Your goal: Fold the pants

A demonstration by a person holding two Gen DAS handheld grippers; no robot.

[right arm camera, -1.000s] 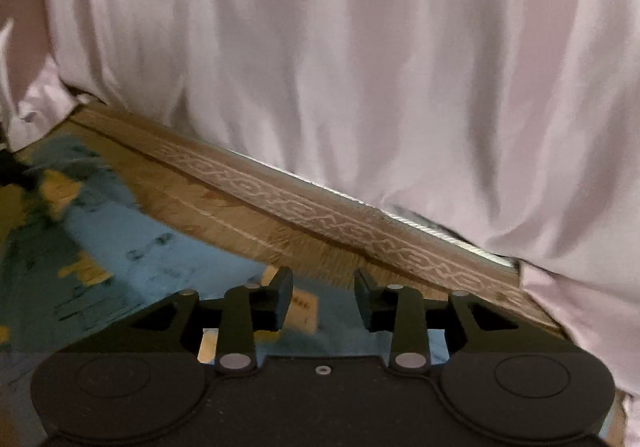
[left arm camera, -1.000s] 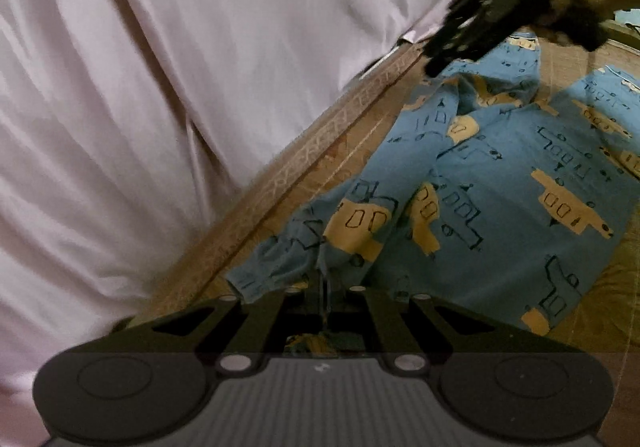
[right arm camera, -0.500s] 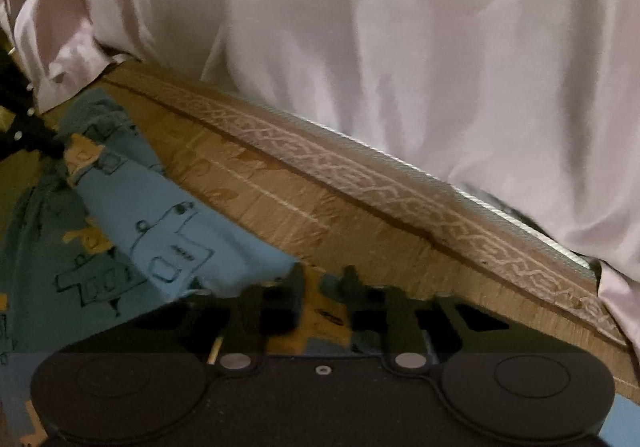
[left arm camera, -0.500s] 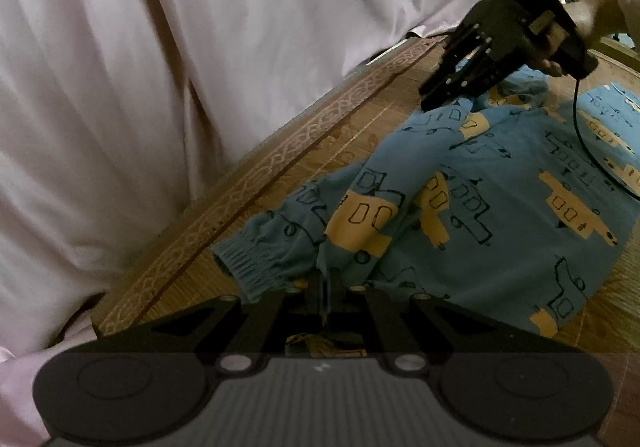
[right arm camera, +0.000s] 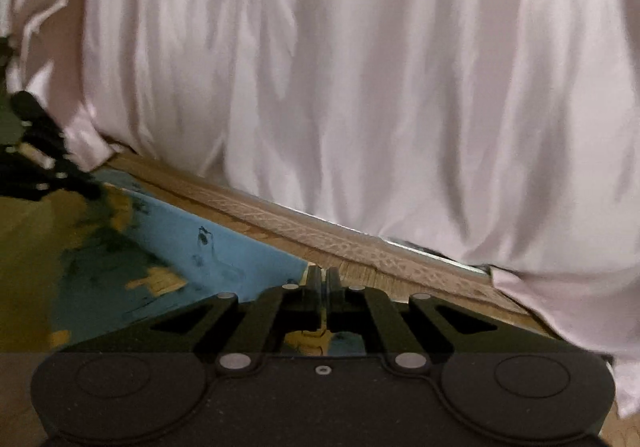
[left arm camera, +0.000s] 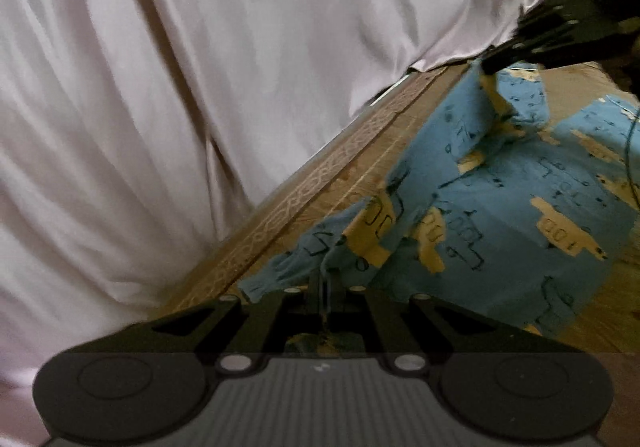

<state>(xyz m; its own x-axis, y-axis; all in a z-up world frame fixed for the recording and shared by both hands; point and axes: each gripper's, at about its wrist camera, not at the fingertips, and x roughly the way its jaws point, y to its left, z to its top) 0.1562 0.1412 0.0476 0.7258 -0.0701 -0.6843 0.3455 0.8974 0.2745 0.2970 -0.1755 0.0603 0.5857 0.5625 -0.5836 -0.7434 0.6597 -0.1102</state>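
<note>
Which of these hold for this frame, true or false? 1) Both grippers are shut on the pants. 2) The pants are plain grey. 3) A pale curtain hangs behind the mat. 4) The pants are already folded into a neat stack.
1) True: the left gripper and the right gripper each pinch the pants.
2) False: they are blue with a yellow vehicle print.
3) True: the pale curtain hangs along the woven mat's patterned border.
4) False: they are rumpled, with an edge lifted between the grippers.
</note>
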